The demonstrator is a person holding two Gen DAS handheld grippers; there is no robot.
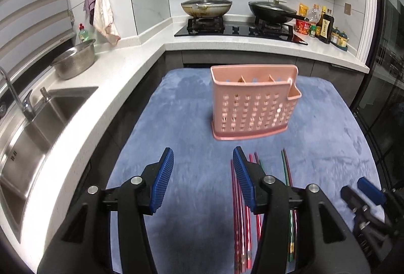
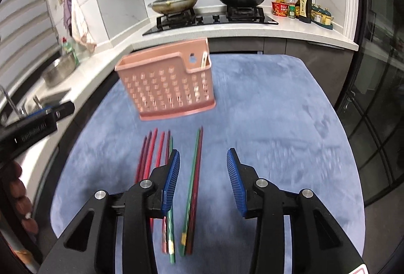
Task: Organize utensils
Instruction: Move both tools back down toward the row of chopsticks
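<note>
Red and green chopsticks (image 2: 194, 180) on cloth, perforated pink caddy (image 2: 165, 85) upright

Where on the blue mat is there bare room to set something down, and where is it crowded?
Free: the blue mat right of the pink caddy and the chopsticks, out to its right edge; also the left strip toward the counter. Crowded: the near centre in front of the caddy, where the chopsticks lie in rows.

The utensil holder (image 2: 166, 87) stands on the mat (image 2: 277, 122), toward its far edge. The chopsticks (image 2: 194, 173) lie on the mat before the holder, nearer the near edge. Behind the mat's far edge runs the counter (image 2: 303, 31) with the stove (image 2: 212, 19).
</note>
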